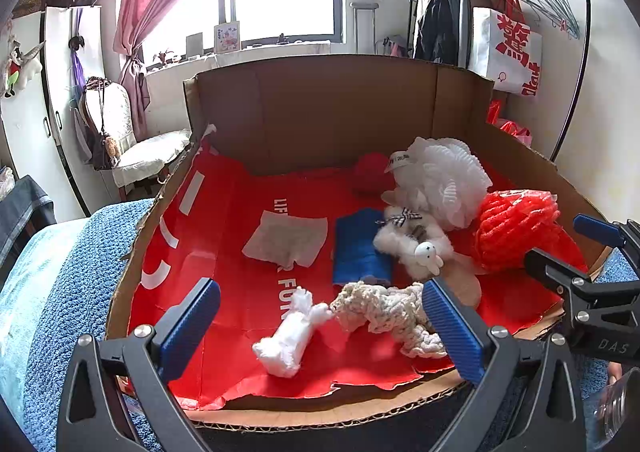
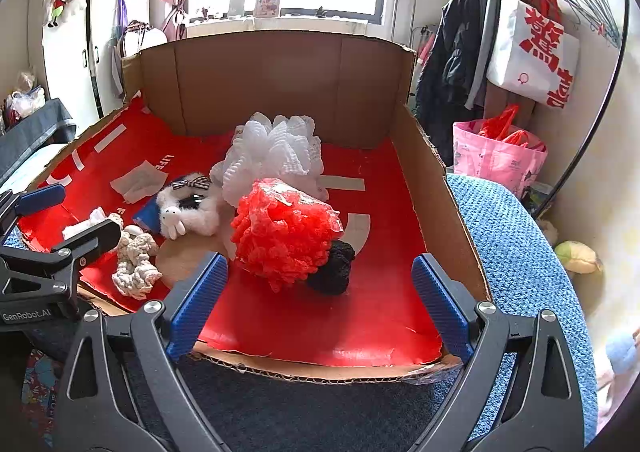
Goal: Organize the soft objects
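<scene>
Both tongs are held wide apart, nothing clamped. Past the right gripper (image 2: 320, 300) the cardboard box (image 2: 436, 188) is seen, red pouf (image 2: 284, 232) straight ahead. Between the left gripper (image 1: 320, 328) fingers, the knitted rope (image 1: 384, 308) and white fluffy bone (image 1: 284, 344) are found.

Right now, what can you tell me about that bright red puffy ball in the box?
The red mesh pouf is a bath-sponge style ball of gathered, ruffled netting, bright red and uncrushed. It rests on the red lining of the cardboard box, towards its right side. A white mesh pouf sits right behind it, seemingly touching, and a black knitted bundle is tucked against its lower right. Neither claw touches it.
</scene>
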{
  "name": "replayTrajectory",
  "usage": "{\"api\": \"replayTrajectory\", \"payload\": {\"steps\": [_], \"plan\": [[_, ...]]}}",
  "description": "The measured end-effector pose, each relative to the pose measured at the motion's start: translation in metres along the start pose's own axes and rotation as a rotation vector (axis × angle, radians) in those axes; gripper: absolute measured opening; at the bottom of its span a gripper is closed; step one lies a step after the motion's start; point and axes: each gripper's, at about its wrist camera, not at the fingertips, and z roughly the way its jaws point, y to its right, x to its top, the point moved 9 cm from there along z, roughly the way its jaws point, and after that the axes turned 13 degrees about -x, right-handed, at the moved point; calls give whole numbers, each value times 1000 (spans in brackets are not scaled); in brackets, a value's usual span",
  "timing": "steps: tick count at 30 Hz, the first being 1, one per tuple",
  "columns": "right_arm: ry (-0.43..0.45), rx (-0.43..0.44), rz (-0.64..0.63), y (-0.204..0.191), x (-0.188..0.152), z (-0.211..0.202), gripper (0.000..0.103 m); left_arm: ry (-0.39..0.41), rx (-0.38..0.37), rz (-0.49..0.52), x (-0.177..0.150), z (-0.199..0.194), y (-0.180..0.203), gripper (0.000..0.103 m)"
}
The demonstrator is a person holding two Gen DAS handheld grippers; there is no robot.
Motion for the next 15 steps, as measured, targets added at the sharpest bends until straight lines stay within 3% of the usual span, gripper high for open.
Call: {"api": "replayTrajectory", "payload": {"steps": [15], "plan": [[-1, -4, -1, 1, 0, 0, 95, -3, 3, 2, -2, 1, -1, 103]]}}
